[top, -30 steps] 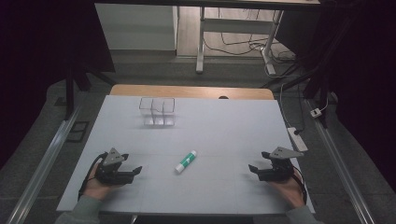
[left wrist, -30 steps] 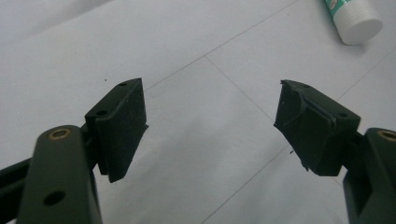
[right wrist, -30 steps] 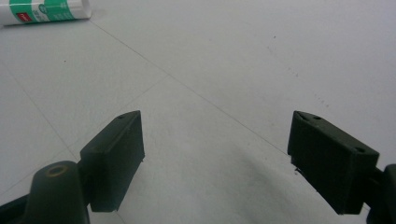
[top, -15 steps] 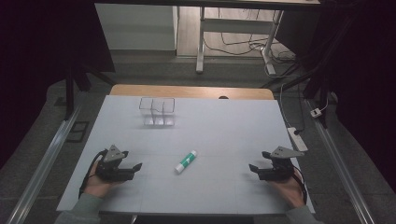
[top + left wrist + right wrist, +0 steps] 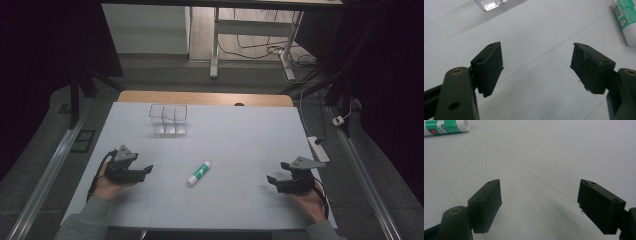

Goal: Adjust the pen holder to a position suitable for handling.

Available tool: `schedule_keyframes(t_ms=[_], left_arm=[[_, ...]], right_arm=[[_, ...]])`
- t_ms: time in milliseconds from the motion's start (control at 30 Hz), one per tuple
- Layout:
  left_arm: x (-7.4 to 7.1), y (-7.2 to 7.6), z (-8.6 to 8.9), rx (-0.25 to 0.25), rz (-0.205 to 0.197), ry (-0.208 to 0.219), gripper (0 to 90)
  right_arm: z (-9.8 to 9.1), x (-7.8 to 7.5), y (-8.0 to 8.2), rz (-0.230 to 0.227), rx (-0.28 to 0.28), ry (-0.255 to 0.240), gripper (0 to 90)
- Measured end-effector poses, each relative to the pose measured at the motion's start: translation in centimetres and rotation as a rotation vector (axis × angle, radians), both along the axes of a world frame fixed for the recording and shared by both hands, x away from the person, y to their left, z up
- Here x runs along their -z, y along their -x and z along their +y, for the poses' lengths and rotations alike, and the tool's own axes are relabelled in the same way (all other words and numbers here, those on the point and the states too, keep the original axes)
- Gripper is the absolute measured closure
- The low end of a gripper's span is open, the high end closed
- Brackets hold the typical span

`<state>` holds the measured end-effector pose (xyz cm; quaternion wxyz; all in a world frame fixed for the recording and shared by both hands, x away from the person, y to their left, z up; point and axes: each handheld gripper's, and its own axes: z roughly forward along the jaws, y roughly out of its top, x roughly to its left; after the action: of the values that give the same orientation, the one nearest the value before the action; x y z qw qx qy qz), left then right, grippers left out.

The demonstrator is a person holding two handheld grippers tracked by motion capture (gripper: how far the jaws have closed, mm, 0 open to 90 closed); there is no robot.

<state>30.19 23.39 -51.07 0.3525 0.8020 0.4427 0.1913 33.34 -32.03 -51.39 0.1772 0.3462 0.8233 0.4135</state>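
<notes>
At the lower left of the high view the left gripper (image 5: 148, 170) rests on the white table (image 5: 240, 140), jaws spread and empty. A green-and-white glue stick (image 5: 199, 173) lies at lower centre, apart from both grippers, below a clear box (image 5: 168, 119). At lower right the right gripper (image 5: 270, 180) sits released, holding nothing.

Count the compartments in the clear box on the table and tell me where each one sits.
3, as far as the high view shows. The clear box stands at the table's far left; its compartments run in a row: left, middle, right. All look empty, though clear walls could hide further divisions.
</notes>
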Motion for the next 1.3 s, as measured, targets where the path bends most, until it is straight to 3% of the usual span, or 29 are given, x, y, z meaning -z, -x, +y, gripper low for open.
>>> schedule_keyframes(t_ms=[500,633,767,1300], left_arm=[[-1.2,-3.5,0.4,-0.004,0.011,-0.045,25.7],[-1.4,-4.6,0.6,-0.01,0.018,-0.041,26.1],[-1.6,-5.8,0.9,-0.017,0.032,0.008,27.0],[-1.6,-10.0,1.7,-0.071,0.051,-0.002,30.2]], right_arm=[[0.0,0.1,-0.1,0.006,0.009,0.006,18.9],[0.0,0.2,-0.2,0.009,0.005,0.004,19.0],[0.0,0.2,-0.2,0.009,0.012,0.007,19.1],[0.1,0.4,-0.3,0.015,0.012,0.008,19.2]])
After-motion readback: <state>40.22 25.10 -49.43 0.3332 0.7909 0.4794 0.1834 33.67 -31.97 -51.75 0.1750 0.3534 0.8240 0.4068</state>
